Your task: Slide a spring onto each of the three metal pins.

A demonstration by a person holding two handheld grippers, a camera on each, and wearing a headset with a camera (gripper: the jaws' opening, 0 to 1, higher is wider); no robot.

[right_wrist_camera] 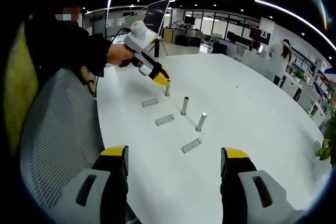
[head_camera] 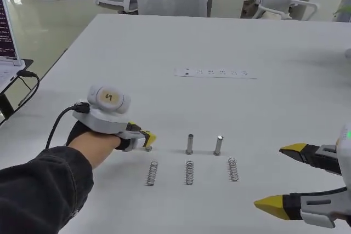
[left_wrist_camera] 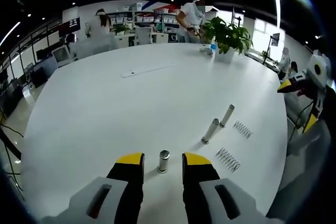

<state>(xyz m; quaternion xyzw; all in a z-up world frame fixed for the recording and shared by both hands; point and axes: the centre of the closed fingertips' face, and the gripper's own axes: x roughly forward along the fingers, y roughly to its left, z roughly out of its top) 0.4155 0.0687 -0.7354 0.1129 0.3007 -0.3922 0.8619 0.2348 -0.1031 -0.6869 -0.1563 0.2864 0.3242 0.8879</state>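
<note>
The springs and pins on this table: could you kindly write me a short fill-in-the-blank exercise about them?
1. ____ springs lie flat on the table.
2. The left gripper has its fingers either side of a pin that stands ____.
3. The right gripper is ____ and holds nothing.
Missing words: three; upright; open.

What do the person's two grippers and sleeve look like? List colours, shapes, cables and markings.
Both the left gripper and right gripper have grey bodies and black jaws with yellow tips. The left one carries a rounded white top marked 69 and a black cable. The person wears a dark sleeve.
</note>
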